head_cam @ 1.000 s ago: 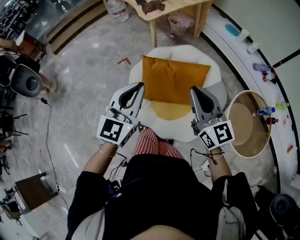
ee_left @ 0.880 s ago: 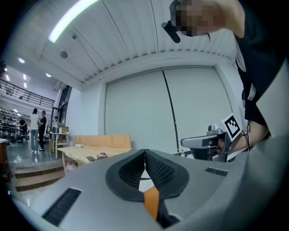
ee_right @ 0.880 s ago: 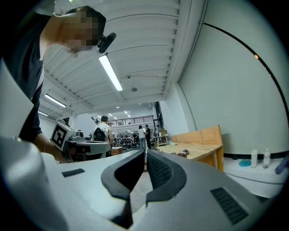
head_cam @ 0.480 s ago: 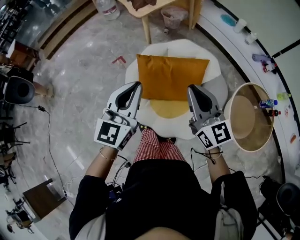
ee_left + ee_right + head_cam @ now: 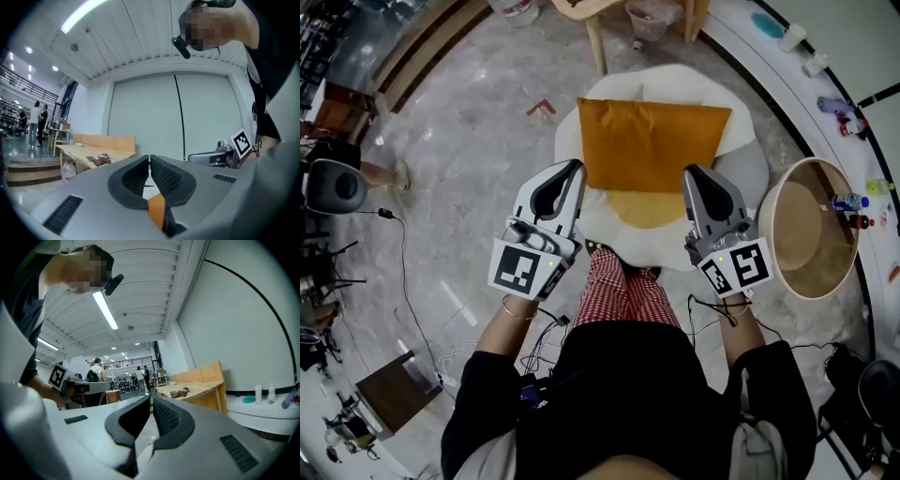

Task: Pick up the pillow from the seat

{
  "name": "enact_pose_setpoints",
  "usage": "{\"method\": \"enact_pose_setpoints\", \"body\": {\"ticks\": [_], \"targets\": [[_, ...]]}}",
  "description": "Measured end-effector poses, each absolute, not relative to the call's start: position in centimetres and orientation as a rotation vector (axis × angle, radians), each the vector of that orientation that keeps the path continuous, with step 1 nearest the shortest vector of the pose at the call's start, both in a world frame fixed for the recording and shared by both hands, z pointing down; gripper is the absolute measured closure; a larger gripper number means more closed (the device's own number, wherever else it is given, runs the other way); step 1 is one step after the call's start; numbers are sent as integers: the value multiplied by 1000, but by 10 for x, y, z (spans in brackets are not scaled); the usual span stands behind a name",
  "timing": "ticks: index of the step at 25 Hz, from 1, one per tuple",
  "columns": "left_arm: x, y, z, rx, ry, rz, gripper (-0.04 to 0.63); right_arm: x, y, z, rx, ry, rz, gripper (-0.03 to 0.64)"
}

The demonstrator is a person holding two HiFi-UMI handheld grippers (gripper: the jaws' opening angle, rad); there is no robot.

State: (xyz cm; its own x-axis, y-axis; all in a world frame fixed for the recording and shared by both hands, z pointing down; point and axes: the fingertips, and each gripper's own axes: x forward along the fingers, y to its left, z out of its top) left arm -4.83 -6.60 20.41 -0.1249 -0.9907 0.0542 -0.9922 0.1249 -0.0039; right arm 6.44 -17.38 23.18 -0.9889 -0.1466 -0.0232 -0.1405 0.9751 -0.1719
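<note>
An orange pillow lies flat on a white round seat that has a yellow centre patch. In the head view my left gripper hovers at the pillow's near left corner and my right gripper at its near right corner. Each is held level with its jaws shut and nothing between them. The left gripper view shows its own shut gripper, a sliver of orange below, and the right gripper beside it. The right gripper view shows its own shut gripper and the left gripper.
A light wooden table stands beyond the seat, with a bin under it. A round wooden side table with small bottles stands at the right, beside a curved white ledge. Cables cross the floor at left. My red-checked legs are close to the seat.
Both grippers have sunk slightly and stay shut either side of the pillow's near edge. The head camera has shifted. The pillow lies as before.
</note>
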Motion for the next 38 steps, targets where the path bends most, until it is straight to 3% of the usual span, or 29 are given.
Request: {"method": "enact_pose_setpoints", "body": {"ticks": [38], "targets": [[-70,-118,333,2052,-2174,61,560,51,-209,350,-390,3191,-406,594]]}}
